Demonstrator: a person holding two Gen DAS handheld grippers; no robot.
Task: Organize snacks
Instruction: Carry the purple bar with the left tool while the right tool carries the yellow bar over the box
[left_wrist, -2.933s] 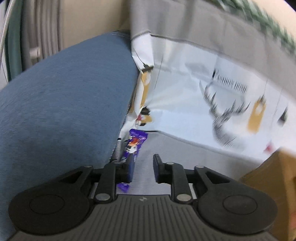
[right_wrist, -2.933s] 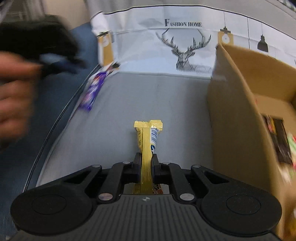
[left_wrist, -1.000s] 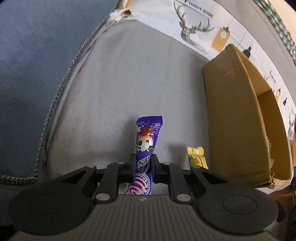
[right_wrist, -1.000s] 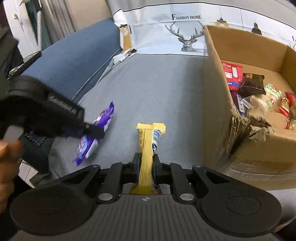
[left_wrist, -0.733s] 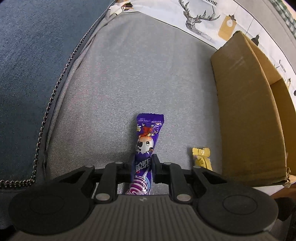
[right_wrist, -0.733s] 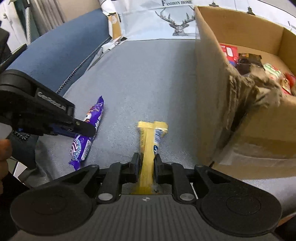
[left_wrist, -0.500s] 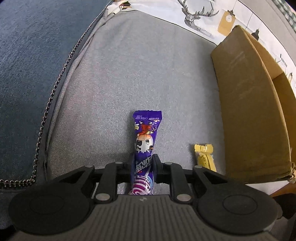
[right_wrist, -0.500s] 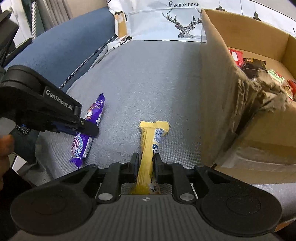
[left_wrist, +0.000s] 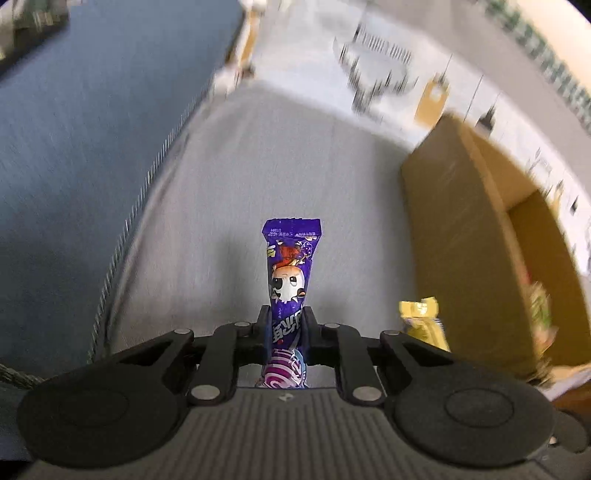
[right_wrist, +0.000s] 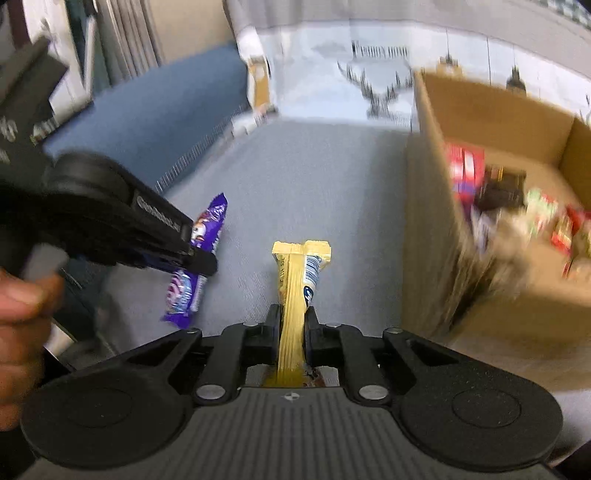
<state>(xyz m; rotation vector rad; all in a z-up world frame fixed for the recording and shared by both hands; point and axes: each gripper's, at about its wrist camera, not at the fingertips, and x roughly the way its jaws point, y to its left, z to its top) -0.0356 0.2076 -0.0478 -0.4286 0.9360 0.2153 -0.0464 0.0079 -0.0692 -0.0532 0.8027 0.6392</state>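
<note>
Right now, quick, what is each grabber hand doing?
Left gripper: closed on the purple cartoon-printed snack packet.
Right gripper: closed on the long yellow snack packet.

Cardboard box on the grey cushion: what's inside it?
The open brown cardboard box holds mixed snack packets: a red-and-blue pack, a dark wrapper, and green-and-red ones, all blurred. Its near wall hides the bottom and anything lower.
</note>
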